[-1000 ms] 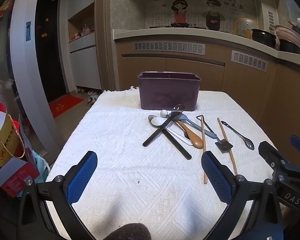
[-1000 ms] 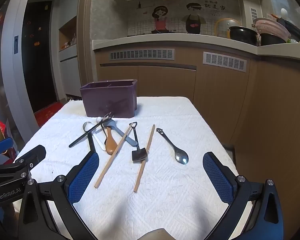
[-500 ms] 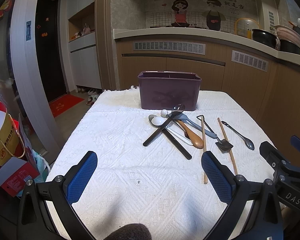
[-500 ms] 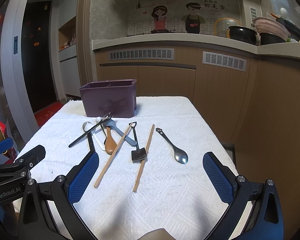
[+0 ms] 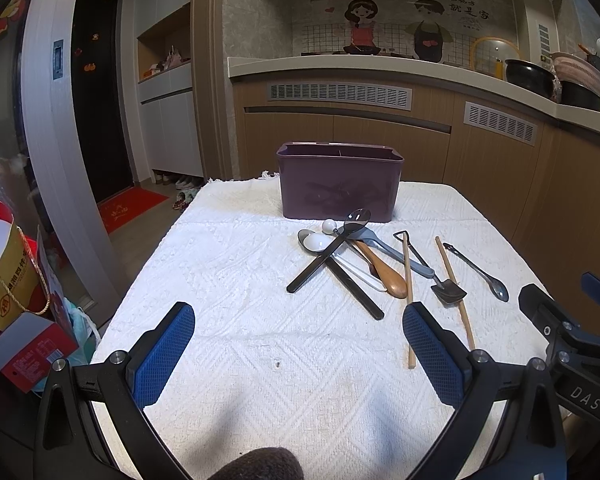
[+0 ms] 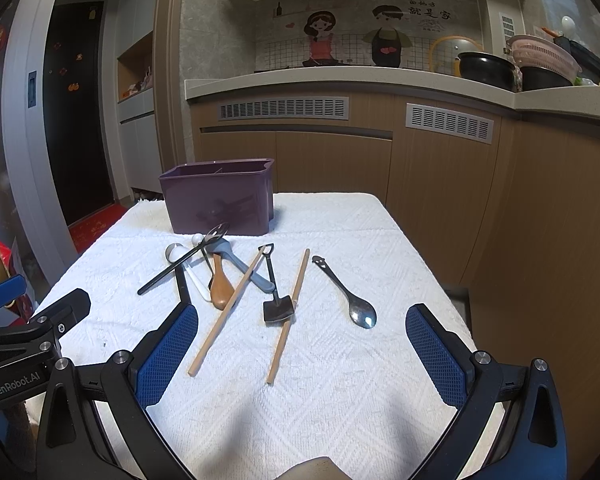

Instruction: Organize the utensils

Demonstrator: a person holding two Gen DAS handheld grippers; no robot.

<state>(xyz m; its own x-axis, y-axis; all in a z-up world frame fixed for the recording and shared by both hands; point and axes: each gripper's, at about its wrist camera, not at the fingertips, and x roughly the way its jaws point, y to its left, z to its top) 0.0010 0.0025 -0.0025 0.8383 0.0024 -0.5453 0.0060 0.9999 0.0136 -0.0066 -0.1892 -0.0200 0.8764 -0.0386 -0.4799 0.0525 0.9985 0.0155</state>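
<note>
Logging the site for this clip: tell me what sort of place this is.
Most likely a home kitchen: a curved countertop over vented cabinets, pots by the wall, and a cloth-covered table with spoons, chopsticks and a purple utensil bin.

table (image 5: 228, 280): white textured cloth | purple bin (image 5: 339, 182) | utensil pile (image 5: 356, 256), possibly nine

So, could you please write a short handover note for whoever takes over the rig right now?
Left gripper: open, empty, over the near part of the table.
Right gripper: open, empty, also near side.
Purple bin stands at the far side of the white cloth; nothing shows above its rim.
Utensils all lie loose on the cloth in front of it: a crossed pile with the black spoon and wooden spoon, two chopsticks, a small shovel-shaped spoon, and a metal spoon apart on the right.
Done: nothing yet.
Left: pick up every utensil and put it in the bin.
</note>
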